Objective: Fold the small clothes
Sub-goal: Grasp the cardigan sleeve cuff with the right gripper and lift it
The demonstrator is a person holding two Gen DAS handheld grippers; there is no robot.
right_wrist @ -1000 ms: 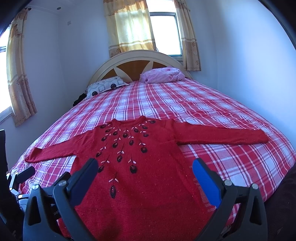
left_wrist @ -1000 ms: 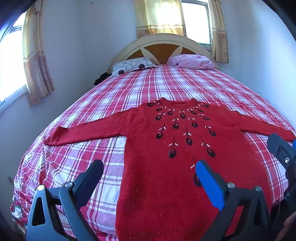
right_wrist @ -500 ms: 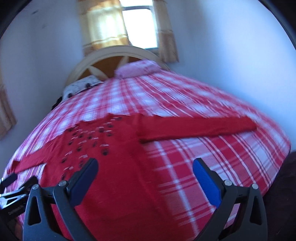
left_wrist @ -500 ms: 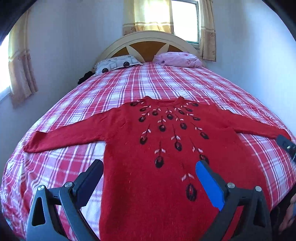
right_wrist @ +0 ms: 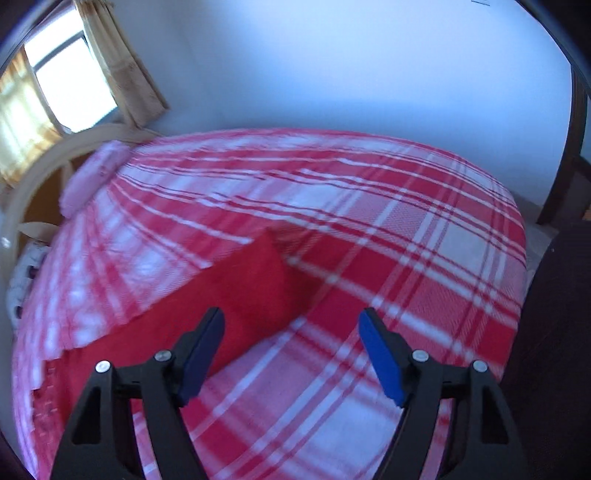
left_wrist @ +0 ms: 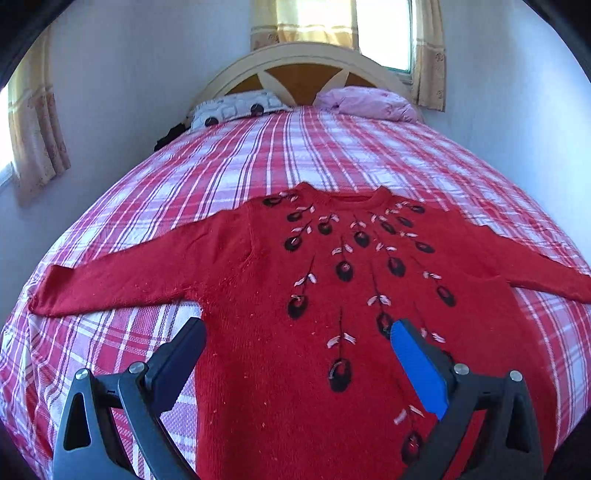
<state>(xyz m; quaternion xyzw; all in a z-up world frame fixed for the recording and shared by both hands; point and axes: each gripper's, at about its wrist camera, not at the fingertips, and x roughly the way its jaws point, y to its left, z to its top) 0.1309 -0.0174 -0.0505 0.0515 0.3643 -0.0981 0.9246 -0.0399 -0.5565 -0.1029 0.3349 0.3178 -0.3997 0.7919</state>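
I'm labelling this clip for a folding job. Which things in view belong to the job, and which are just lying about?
Part of the job:
- red sweater, spread flat
- its sleeve end
- plaid bed cover beneath it
- left gripper, jaws open
- right gripper, jaws closing, nothing between them

Lying about:
- patterned pillow
- pink pillow
- curtains

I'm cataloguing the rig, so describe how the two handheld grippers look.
The left gripper and right gripper look alike: black plastic frames with triangular cut-outs and round silver bolts. On each, one finger has a dark navy pad and the other a bright blue pad. No cables, markings, hands or sleeves are visible.
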